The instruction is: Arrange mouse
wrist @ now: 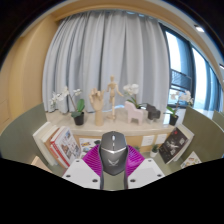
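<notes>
A grey and black computer mouse [112, 153] sits between my gripper's two fingers, its nose pointing away from me. The magenta pads [90, 158] press on its left and right sides. My gripper [112, 160] is shut on the mouse and holds it up in the air, well above the shelf ahead. The mouse's rear part runs down between the white fingers and is partly hidden.
A low white shelf [110, 128] lies ahead with orchids [68, 100], a wooden hand model [97, 103], a wooden mannequin [113, 95] and a vase. Books [62, 145] lean at the left, magazines [178, 145] at the right. Grey curtains and a window stand behind.
</notes>
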